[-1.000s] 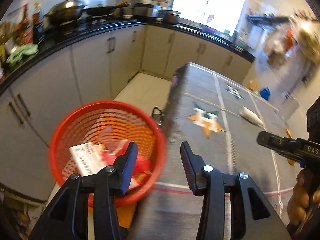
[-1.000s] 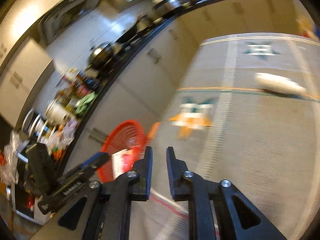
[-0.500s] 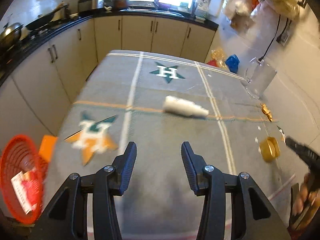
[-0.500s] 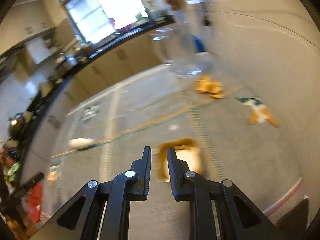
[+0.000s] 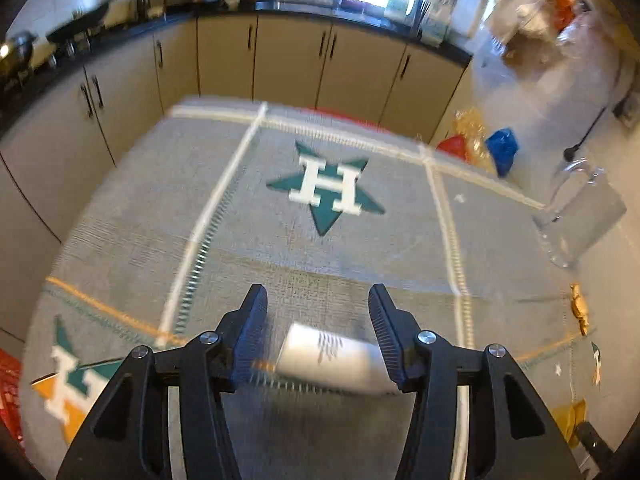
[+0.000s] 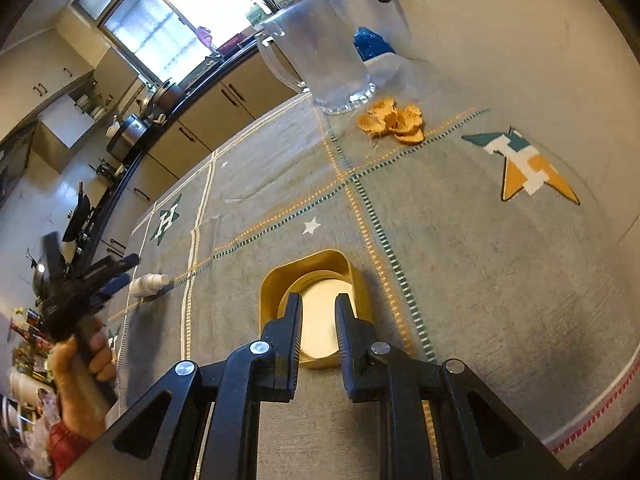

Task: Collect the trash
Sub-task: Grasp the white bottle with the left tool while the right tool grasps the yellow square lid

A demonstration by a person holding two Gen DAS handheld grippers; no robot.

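A white plastic bottle (image 5: 328, 356) lies on its side on the grey tablecloth (image 5: 320, 252), blurred, between the fingers of my left gripper (image 5: 317, 292). Those jaws are opening and no pad visibly presses on the bottle. In the right wrist view the same bottle (image 6: 148, 282) lies just ahead of the left gripper (image 6: 112, 272), held by a hand (image 6: 80, 364). A gold tin (image 6: 316, 268) with a pale inside sits right under my right gripper (image 6: 320, 300), whose fingers stand a narrow gap apart with nothing held between them.
A clear glass jug (image 6: 320, 52) stands at the table's far side, with orange-brown scraps (image 6: 394, 122) beside it. The red basket (image 5: 8, 380) shows at the left edge, below the table. Blue and red bags (image 5: 502, 148) lie on the floor. Cabinets ring the table.
Both views swung away from the red basket and across the table. The white bottle now lies between the left fingers, which stand wider. The gold tin has come under the right fingertips.
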